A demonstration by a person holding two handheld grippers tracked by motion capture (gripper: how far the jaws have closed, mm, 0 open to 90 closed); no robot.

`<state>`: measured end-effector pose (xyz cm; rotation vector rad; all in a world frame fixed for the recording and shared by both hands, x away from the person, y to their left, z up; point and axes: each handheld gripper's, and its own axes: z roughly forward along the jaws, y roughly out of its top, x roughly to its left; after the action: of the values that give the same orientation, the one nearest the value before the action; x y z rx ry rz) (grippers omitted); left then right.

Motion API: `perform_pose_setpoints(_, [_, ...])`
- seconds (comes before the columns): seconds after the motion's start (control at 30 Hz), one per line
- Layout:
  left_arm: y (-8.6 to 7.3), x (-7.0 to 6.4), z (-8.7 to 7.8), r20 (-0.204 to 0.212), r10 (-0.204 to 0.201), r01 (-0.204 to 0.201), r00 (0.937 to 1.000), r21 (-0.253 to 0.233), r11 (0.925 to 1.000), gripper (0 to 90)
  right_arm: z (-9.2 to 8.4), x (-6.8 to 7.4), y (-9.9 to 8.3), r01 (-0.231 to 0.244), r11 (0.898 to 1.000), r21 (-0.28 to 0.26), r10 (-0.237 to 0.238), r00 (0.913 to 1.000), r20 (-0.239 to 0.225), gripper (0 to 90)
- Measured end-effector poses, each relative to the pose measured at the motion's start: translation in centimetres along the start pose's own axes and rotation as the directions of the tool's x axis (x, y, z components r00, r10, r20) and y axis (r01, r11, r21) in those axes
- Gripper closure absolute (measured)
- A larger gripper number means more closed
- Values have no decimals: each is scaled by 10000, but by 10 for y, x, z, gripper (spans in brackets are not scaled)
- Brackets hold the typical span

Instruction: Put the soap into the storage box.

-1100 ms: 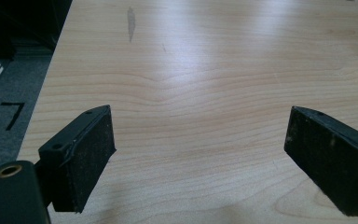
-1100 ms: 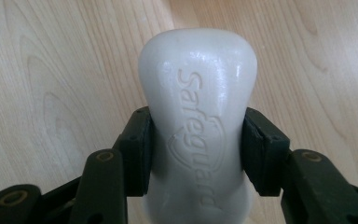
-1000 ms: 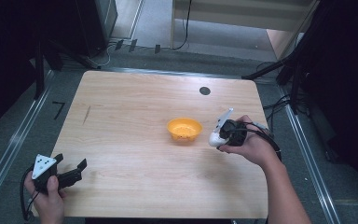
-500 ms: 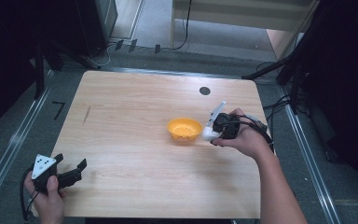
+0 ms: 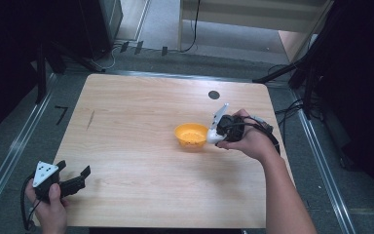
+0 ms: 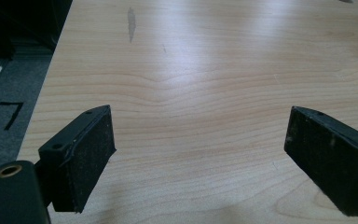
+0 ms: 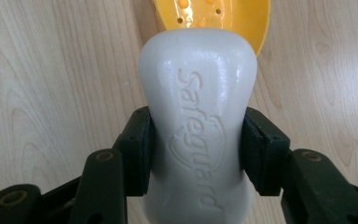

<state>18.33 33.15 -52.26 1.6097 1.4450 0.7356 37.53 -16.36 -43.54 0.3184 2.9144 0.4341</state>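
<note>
A white bar of soap [image 7: 198, 116], embossed "Safeguard", is clamped between the two black jaws of my right gripper [image 7: 196, 149]. In the high view the right gripper [image 5: 220, 132] holds the soap [image 5: 213, 136] just at the right rim of a small orange dish [image 5: 190, 135] near the table's middle. The right gripper view has the dish [image 7: 214, 16], with small holes in its bottom, just beyond the soap's far end. My left gripper [image 5: 73, 181] rests at the table's near left corner, its jaws wide apart over bare wood [image 6: 200, 154], holding nothing.
The light wooden table [image 5: 141, 112] has a dark round hole [image 5: 214, 94] near its far right edge and a faint dark streak [image 5: 90, 119] at its left. Metal rails [image 5: 9, 161] run along both sides, with cables [image 5: 292, 105] at the right.
My right gripper has carried the soap leftward, from a little right of the dish to its right rim. The left gripper has stayed still.
</note>
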Motion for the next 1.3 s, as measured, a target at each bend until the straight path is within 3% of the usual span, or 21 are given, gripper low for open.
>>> perform_pose_setpoints(1.3, [0, 1, 0, 33, -92, 92, 10000, 4, 10000, 89, 9, -7, 58, 999, 9949, -147, -1000, 9950, -30, 510])
